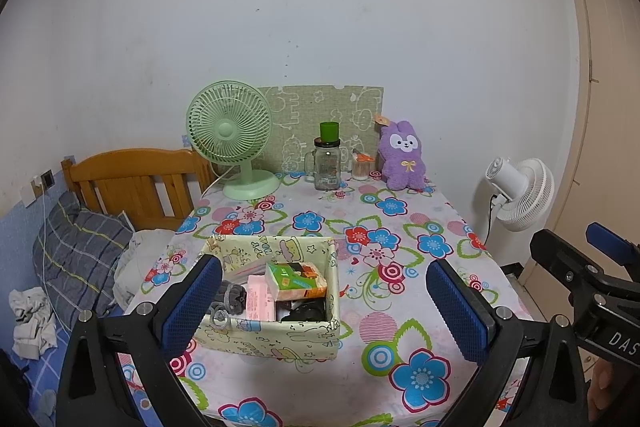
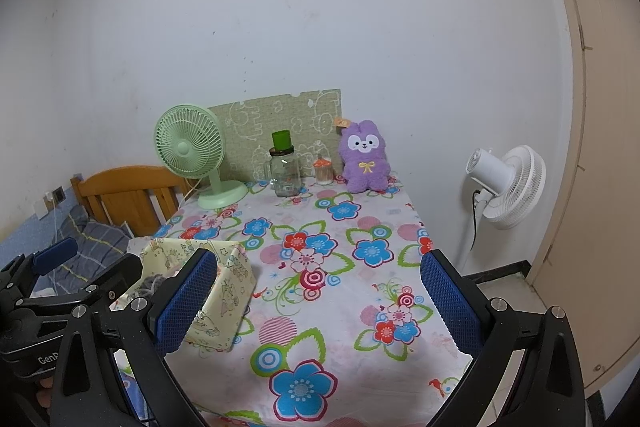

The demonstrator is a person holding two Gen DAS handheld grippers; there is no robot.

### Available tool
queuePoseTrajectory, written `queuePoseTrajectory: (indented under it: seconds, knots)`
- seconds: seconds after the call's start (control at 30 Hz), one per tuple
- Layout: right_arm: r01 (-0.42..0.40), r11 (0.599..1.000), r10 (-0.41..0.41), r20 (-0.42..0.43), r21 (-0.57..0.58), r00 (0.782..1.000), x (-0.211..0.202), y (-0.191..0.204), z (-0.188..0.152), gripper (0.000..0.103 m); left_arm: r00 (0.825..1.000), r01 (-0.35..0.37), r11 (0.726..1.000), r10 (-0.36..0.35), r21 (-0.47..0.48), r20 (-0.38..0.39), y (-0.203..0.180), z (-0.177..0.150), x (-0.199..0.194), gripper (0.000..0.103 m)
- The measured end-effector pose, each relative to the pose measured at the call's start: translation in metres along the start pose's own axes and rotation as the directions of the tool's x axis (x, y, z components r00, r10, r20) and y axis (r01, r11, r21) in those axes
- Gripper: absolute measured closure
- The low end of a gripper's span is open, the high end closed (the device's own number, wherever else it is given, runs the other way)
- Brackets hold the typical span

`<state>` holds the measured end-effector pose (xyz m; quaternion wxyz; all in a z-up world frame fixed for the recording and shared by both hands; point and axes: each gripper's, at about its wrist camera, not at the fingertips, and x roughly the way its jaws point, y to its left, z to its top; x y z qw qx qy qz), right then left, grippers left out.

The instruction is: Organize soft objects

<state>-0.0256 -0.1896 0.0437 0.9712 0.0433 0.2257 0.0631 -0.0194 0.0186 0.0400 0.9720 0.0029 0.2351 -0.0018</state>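
Observation:
A purple plush bunny (image 1: 401,155) (image 2: 365,157) sits upright at the table's far edge against the wall. A cream patterned fabric box (image 1: 272,337) (image 2: 224,291) stands on the near left of the table. In it are a green tissue pack (image 1: 295,282), a pink pack (image 1: 258,299), grey socks (image 1: 230,297) and a dark item. My left gripper (image 1: 326,307) is open and empty, raised in front of the box. My right gripper (image 2: 320,303) is open and empty over the flowered cloth, right of the box.
A green desk fan (image 1: 234,139), a glass jar with a green lid (image 1: 327,157) and a small swab jar (image 1: 362,167) line the back edge. A white standing fan (image 2: 506,187) is right of the table. A wooden-headboard bed (image 1: 132,183) with a pillow lies left.

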Motion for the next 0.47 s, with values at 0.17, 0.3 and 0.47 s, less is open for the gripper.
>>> queuePoseTrajectory:
  seconds: [0.17, 0.3, 0.47]
  knots:
    - [-0.001, 1.0, 0.001, 0.0, 0.001, 1.0, 0.0006, 0.0009, -0.0003, 0.0, 1.0, -0.008, 1.0, 0.008, 0.007, 0.005, -0.0011, 0.0002, -0.0004, 0.0]
    - [-0.001, 1.0, 0.001, -0.001, 0.001, 1.0, 0.0008, 0.0016, -0.0003, 0.0, 1.0, -0.012, 1.0, 0.012, 0.006, 0.008, -0.0015, 0.0001, -0.001, 0.0]
    - [-0.003, 1.0, 0.003, -0.003, 0.001, 1.0, 0.0021, 0.0025, -0.0005, 0.0, 1.0, -0.012, 1.0, 0.012, -0.005, 0.001, 0.0002, 0.0006, 0.0006, 0.0]
